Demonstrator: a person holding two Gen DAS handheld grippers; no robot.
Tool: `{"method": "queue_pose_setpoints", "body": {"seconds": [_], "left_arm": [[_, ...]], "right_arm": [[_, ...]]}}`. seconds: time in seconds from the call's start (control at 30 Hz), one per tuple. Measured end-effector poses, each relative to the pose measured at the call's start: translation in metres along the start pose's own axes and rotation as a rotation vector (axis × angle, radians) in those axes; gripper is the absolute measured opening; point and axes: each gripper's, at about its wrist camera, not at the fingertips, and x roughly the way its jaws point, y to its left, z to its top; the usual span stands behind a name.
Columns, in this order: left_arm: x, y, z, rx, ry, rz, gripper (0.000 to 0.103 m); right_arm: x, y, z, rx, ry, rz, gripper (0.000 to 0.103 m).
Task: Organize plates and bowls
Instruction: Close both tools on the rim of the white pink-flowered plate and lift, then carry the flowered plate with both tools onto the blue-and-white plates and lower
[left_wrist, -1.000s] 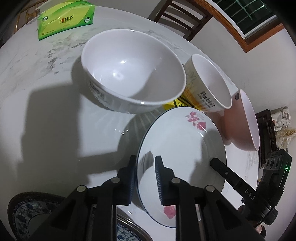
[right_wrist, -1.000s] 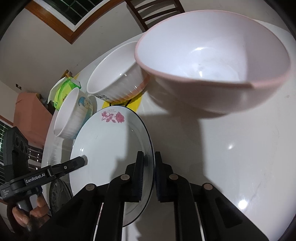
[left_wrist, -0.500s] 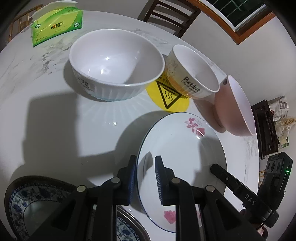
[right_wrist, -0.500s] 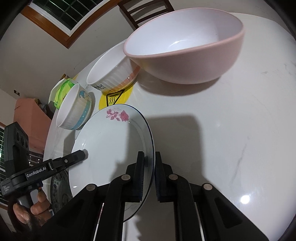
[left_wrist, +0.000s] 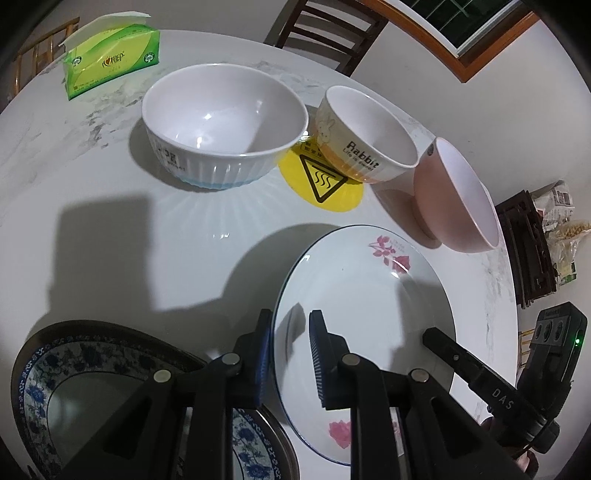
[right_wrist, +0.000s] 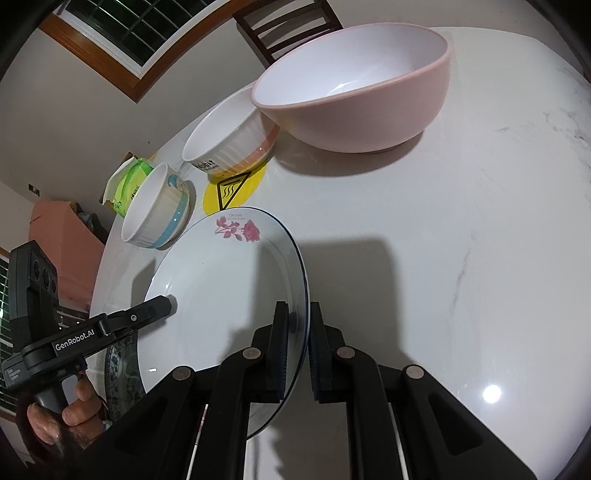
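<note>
While you held the rose-patterned white plate (left_wrist: 364, 291) between both tools, your left gripper (left_wrist: 288, 354) was clamped on its left rim and your right gripper (right_wrist: 297, 332) was clamped on its right rim, the plate lifted and tilted over the white marble table (right_wrist: 461, 221). Behind it stood a ribbed white bowl (left_wrist: 225, 125), a Rabbit bowl (left_wrist: 365, 136) and a pink bowl (right_wrist: 354, 96). A blue-patterned plate (left_wrist: 44, 373) lay near left; a green tissue pack (left_wrist: 110, 59) sat far back.
</note>
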Motion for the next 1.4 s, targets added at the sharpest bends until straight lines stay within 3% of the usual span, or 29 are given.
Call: {"method": "queue_pose_setpoints", "body": {"seconds": [0.6,1.4], "left_arm": [[-0.035,0.011,-0.019,-0.020,-0.059,-0.015,0.019],[-0.102,0.076,-0.055,-0.129,-0.146,0.020,0.019]], "right_arm": [[-0.025,0.024,-0.011,-0.048,-0.047,0.010,0.011],[-0.021,0.095,-0.048,-0.153,-0.008,0.084,0.011]]}}
